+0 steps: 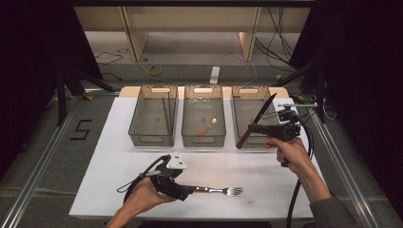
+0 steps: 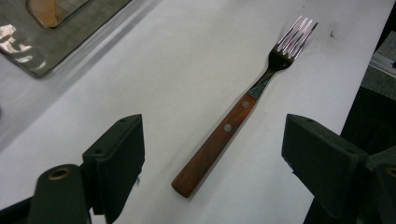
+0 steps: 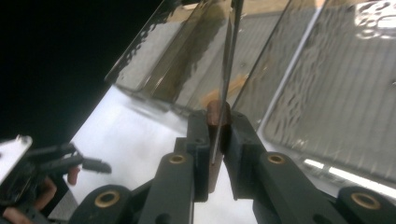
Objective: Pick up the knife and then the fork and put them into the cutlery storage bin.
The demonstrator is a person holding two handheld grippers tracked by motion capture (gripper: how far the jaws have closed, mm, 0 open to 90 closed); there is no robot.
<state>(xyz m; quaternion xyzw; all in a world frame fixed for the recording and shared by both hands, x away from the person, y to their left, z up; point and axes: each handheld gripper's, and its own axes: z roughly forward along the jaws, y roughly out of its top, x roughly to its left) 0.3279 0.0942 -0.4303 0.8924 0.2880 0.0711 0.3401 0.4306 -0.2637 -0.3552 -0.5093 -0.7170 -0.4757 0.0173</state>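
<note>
A fork with a wooden handle lies flat on the white table top, tines pointing right. My left gripper rests low at the handle end; in the left gripper view its jaws stand wide apart on either side of the fork, touching nothing, so the left gripper is open. My right gripper is raised above the right-hand bin's front and shut on a knife by its wooden handle, blade slanting up and right. In the right gripper view the blade rises from between the closed jaws of the right gripper.
Three wire-mesh bins stand in a row at the back: the left bin holds dark chopsticks, the middle bin a wooden spoon, and the right bin sits under the knife. Cables trail from both grippers.
</note>
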